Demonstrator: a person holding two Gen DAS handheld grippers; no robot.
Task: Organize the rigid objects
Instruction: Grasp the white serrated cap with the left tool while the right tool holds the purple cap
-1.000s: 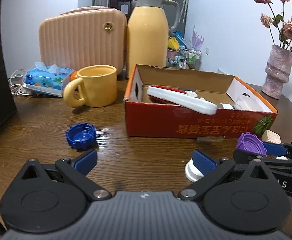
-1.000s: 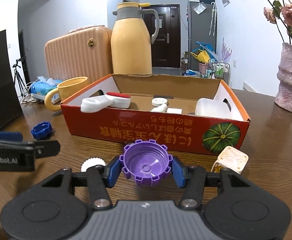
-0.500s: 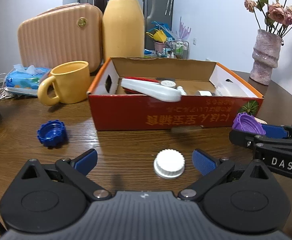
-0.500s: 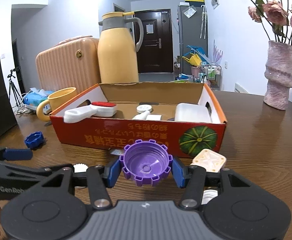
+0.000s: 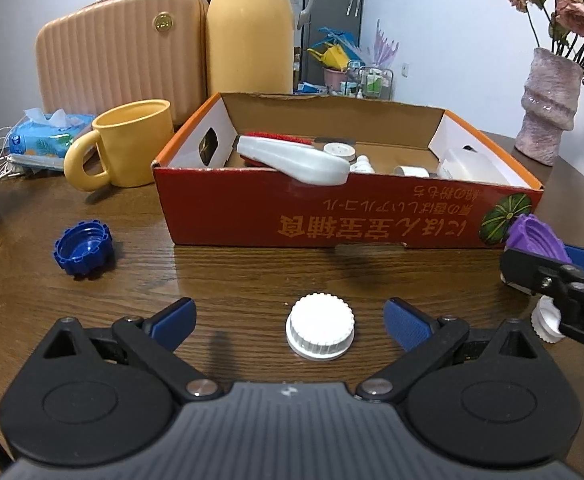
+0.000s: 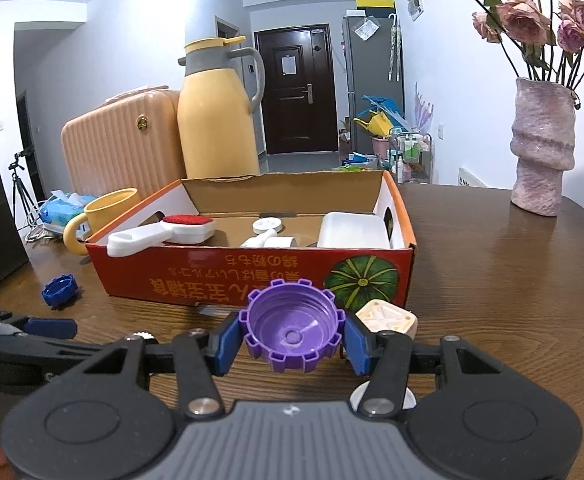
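**Holding a purple cap beside the red box**

Gripping a purple notched plastic bottle cap (image 6: 292,334) open side up, the right gripper (image 6: 289,340) has its blue pads pressed against the cap's two sides, its jaws partly closed on it. The cap is lifted off the dark wooden counter (image 6: 512,280), just in front of the red cardboard box (image 6: 251,276) with a pumpkin printed on its near wall. Beside the cap, close to the box's corner, a cream square lid (image 6: 388,318) lies on the counter, and a white round piece (image 6: 384,398) shows partly under the right gripper's body.

The left gripper (image 5: 289,320) has its jaws wide apart and holds nothing. A white ribbed round cap (image 5: 320,332) sits on the counter between its blue fingers (image 5: 406,322), nearer the right one, touching neither. Off to the left a blue notched cap (image 5: 83,248) lies open side up, well apart from the box.

Inside the box lie a white long-handled brush with a red pad (image 5: 296,156), its handle resting over the near wall, a white rectangular container (image 6: 352,230) at the right end, and several small white pieces between them. Behind the box stand a yellow mug (image 5: 131,144), a yellow thermos jug (image 5: 251,36) and a peach ribbed case (image 5: 119,52). A pink textured vase (image 6: 540,152) of dried roses stands at the far right.
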